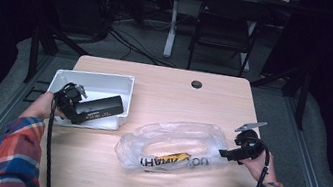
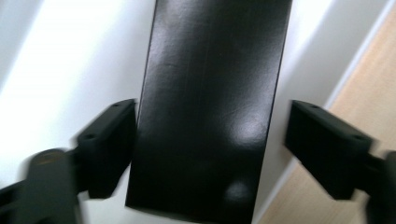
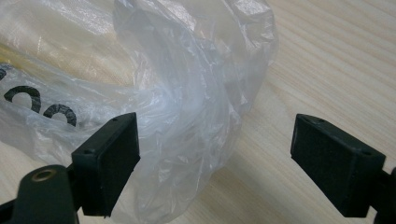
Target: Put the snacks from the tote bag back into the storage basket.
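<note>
A long black box (image 1: 101,107) (image 2: 210,107) lies tilted over the front right part of a white bin (image 1: 91,79). My left gripper (image 1: 84,111) (image 2: 212,144) straddles its near end. The jaws stand open: the left pad is at the box's edge and the right pad has a clear gap. A crumpled clear plastic bag (image 1: 171,145) (image 3: 187,93) with black and yellow print lies on the table. My right gripper (image 1: 223,153) (image 3: 215,149) is at the bag's right end, open, with a fold of the bag reaching between the jaws beside the left pad.
The wooden table (image 1: 165,88) has a cable hole (image 1: 197,84) near its far edge. The white bin wall (image 2: 56,70) lies under the box, with table wood to the right of it. A dark chair (image 1: 225,27) and cables are beyond the table.
</note>
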`<state>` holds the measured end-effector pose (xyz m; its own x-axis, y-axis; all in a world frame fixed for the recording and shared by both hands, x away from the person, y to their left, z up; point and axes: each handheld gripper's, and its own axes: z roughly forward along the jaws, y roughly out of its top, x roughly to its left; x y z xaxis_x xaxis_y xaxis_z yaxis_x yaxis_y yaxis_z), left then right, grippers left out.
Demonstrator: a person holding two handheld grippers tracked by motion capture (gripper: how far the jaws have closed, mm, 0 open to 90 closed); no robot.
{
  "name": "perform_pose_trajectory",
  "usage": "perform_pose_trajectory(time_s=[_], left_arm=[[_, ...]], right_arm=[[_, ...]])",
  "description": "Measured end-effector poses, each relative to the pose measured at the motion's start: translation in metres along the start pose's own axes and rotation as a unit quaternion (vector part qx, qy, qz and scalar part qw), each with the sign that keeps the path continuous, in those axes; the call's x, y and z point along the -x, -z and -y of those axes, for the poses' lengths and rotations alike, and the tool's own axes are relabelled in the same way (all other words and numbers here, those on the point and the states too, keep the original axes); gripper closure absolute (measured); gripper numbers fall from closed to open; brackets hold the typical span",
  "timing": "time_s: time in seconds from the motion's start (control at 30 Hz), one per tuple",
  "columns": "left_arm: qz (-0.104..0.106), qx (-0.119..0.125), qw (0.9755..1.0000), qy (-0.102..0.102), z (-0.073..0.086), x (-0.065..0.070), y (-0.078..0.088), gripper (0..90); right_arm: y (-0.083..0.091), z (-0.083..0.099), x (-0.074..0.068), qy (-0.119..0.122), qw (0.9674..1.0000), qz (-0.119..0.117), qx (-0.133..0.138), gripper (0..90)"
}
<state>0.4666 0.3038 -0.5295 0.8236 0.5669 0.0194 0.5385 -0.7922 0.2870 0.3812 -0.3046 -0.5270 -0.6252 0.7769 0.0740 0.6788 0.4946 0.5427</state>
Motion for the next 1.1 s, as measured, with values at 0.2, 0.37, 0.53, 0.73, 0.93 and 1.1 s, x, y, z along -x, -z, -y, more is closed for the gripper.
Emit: perform_pose_trajectory(time_s=[0.2,0.37,0.53,0.73,0.93,1.1], left_arm=[[0.007,0.04,0.9989,0.023,0.006,-0.001,0.012,9.0],[0.009,0.076,0.9958,0.05,0.005,0.001,0.025,2.4],[0.002,0.1,0.9918,0.079,-0.004,0.005,0.032,0.0],[-0.027,0.128,0.9839,0.122,-0.018,0.012,0.036,0.3],[-0.058,0.143,0.9759,0.154,-0.032,0.019,0.035,9.1],[-0.08,0.16,0.9649,0.193,-0.041,0.021,0.036,23.2]], right_arm=[[0.003,0.0,0.001,-0.006,0.9999,0.002,0.008,14.4],[0.007,-0.001,-0.001,-0.006,0.9999,0.003,0.016,14.2],[0.008,-0.001,-0.003,-0.004,0.9998,0.009,0.019,13.9],[0.013,0.0,-0.002,-0.007,0.9996,0.011,0.026,13.5],[0.014,0.0,-0.002,-0.004,0.9996,0.011,0.024,13.6],[0.013,0.0,-0.003,-0.004,0.9996,0.013,0.024,13.7]])
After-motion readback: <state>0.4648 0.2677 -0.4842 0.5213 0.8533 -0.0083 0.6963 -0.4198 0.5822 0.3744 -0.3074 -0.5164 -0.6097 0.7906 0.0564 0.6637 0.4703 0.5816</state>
